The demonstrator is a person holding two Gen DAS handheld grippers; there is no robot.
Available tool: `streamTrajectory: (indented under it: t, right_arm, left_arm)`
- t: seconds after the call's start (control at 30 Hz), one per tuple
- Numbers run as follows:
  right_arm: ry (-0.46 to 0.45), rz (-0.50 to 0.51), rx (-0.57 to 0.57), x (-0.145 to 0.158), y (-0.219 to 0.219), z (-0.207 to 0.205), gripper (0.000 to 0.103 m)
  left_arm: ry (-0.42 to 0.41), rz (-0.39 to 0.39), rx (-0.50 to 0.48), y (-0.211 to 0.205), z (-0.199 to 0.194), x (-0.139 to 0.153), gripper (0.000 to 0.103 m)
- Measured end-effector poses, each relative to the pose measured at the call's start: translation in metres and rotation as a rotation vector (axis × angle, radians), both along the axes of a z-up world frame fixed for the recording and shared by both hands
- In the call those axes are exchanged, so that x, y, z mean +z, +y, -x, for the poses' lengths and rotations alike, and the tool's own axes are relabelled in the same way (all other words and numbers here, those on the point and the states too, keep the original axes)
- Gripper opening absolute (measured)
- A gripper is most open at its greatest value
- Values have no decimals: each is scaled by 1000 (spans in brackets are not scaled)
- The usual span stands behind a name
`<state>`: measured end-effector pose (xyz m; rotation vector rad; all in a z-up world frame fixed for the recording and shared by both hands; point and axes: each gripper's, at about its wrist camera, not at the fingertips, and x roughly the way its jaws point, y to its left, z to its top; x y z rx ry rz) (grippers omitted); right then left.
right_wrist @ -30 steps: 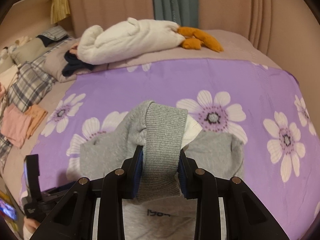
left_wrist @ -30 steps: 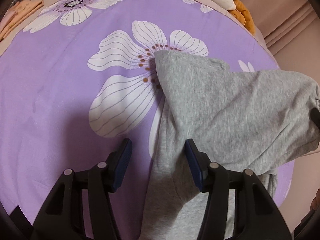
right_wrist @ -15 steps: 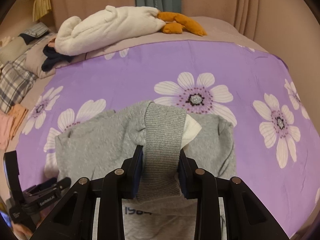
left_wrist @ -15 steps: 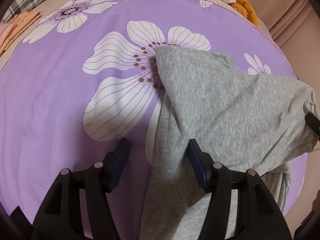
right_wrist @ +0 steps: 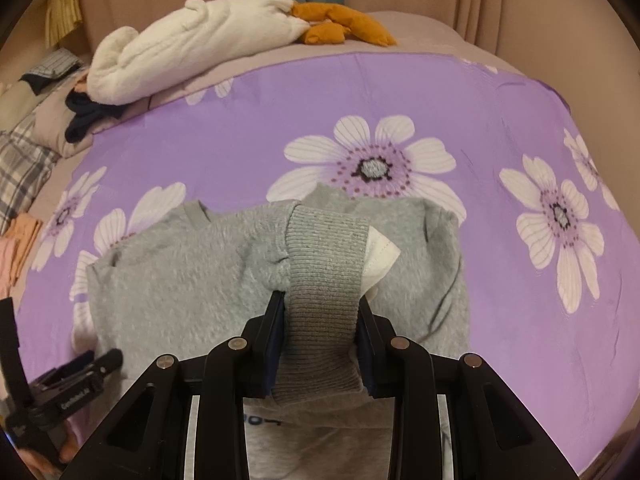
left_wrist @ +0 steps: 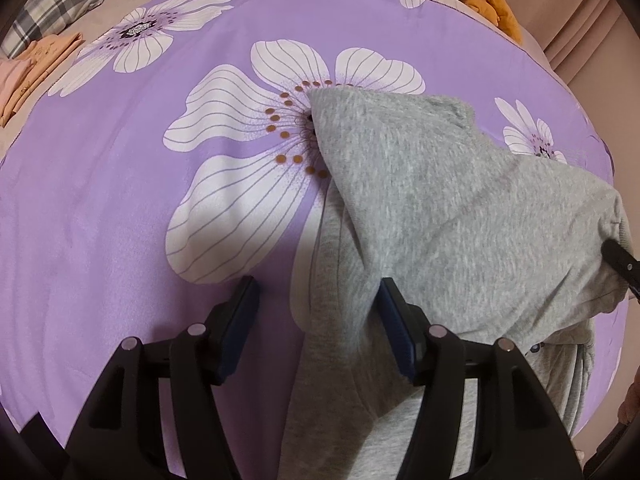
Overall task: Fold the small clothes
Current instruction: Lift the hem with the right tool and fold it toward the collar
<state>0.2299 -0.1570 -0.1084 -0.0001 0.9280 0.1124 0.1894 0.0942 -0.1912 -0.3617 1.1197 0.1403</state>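
Observation:
A small grey sweatshirt lies on the purple flowered bedspread; it also shows in the right wrist view. My right gripper is shut on the sweatshirt's ribbed hem and holds it folded over the garment's body, a white label showing beside it. My left gripper is open, its jaws wide apart over the sweatshirt's left edge, with cloth lying between them. The left gripper's body shows at the lower left of the right wrist view.
A white plush toy with orange feet lies at the bed's far end. Dark and plaid clothes sit at the left, and folded peach garments lie beside the bedspread. Curtains hang behind.
My right gripper has carried the ribbed hem further over the sweatshirt's body, so the folded layer lies flatter. My left gripper stays open and has shifted slightly.

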Motion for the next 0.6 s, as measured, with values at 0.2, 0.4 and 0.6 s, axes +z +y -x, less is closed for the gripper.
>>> streamTrajectory:
  t: [0.2,0.4,0.6]
  right_arm:
    - [18,-16,-5,-7,-5,-2,33]
    - [46,-28,-19,-15,-9,-6,33]
    - [86,-18,-32,-28,-10,-12,33]
  left_arm:
    - [7,-1,4,-2,-3,0,62]
    - [8,0,3,-1,-3,-1,62]
    - [10,2,3,-1,-3,-1,62]
